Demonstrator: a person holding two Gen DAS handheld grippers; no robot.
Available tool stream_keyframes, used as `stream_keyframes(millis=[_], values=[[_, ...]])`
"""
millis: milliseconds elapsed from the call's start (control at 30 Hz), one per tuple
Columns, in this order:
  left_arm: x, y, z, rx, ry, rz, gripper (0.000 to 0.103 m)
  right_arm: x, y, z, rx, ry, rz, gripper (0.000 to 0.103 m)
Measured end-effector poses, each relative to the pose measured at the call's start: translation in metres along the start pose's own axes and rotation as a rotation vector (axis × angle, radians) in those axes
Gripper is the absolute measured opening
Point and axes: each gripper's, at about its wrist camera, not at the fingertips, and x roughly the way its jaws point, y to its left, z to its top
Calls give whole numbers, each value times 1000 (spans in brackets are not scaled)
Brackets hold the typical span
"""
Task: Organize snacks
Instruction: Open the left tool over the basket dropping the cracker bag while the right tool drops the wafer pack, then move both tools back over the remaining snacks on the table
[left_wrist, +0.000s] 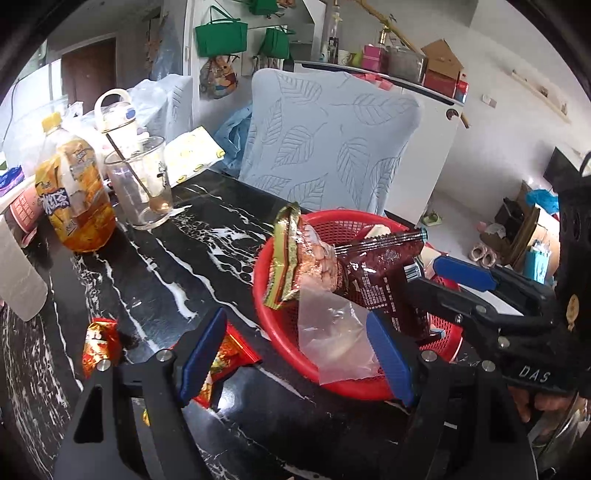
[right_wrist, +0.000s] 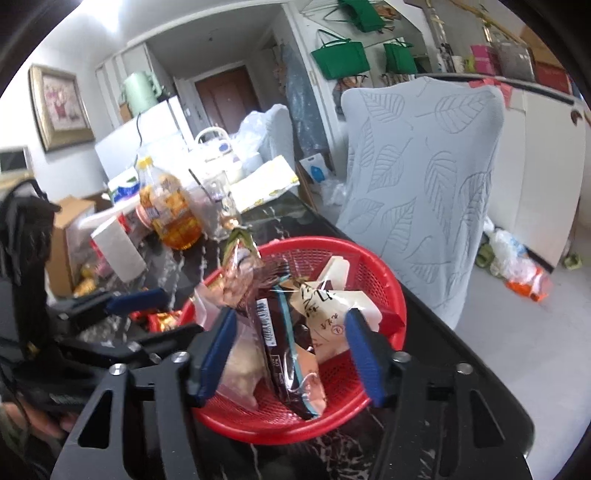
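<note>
Red basket (right_wrist: 384, 291) on bench (right_wrist: 436, 321): snack packets (right_wrist: 280, 354) between spread blue pads (right_wrist: 364, 356) of right hand-held gripper (right_wrist: 291, 356), untouched.

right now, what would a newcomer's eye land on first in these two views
The red mesh basket on the black marble table, stuffed with a dark brown snack bag and other packets. Behind it stands a leaf-patterned chair cover. At the table's far left, an amber iced tea bottle sits beside an empty glass.
</note>
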Motion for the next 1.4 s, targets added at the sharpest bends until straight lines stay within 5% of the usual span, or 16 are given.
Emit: stream_keyframes(millis=[433, 1000, 1400], values=[[-22, -7, 1, 29, -27, -2, 77, -17, 9, -2, -16, -5, -17, 62], [-102, -5, 10, 21, -154, 49, 77, -72, 53, 23, -55, -89, -32, 62], [-168, 4, -8, 10, -229, 159, 77, -108, 101, 23, -121, -135, 11, 62]])
